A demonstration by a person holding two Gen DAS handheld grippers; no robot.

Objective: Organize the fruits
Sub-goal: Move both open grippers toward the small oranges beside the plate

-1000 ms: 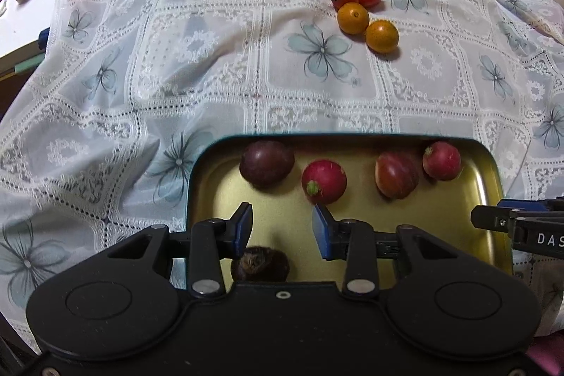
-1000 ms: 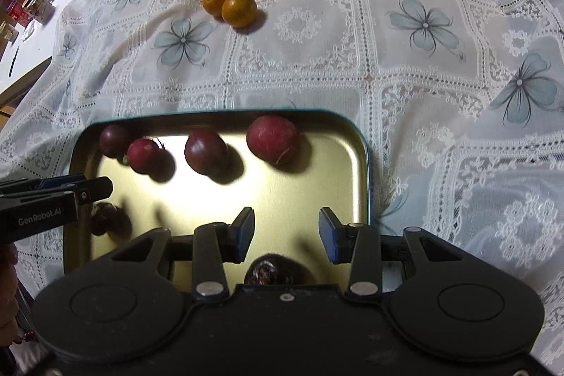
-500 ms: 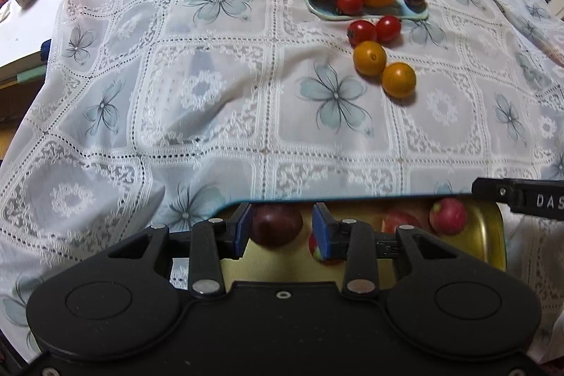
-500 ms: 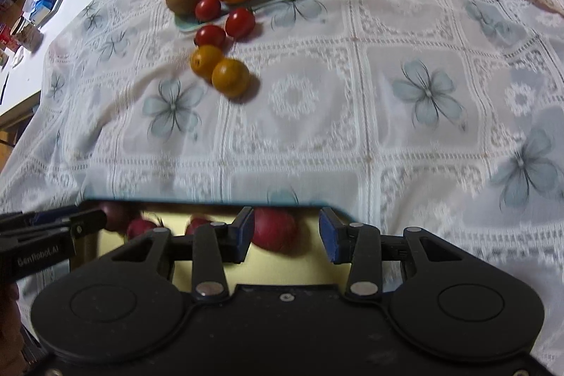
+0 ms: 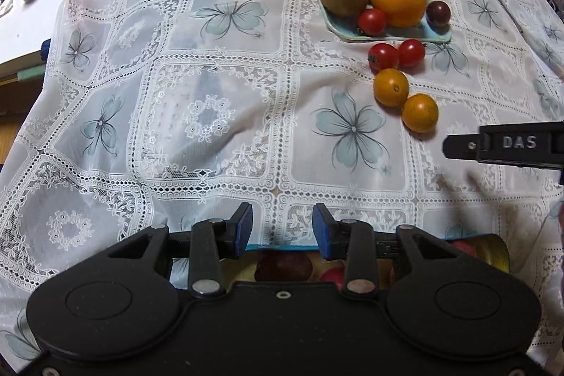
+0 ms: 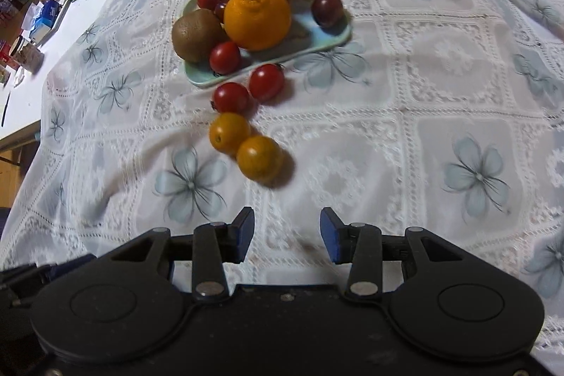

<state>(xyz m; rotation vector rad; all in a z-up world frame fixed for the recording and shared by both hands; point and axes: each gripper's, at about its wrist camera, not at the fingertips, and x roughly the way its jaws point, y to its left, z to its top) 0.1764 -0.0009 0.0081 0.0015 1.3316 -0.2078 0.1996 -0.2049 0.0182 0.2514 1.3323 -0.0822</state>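
both tools apart, empty: left tool (image 5: 282, 229), right tool (image 6: 286, 233); above tablecloth (image 6: 387, 129).

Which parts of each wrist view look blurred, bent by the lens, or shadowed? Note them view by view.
Left wrist view: the tablecloth grid bows outward from fisheye distortion; streaky motion blur below the right gripper. Right wrist view: the cloth is smeared near the left gripper; the nearest small orange casts a dark shadow to its right.

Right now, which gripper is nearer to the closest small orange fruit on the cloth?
Right. The right gripper faces the small orange fruit just ahead; the left gripper sits farther back, to its left.
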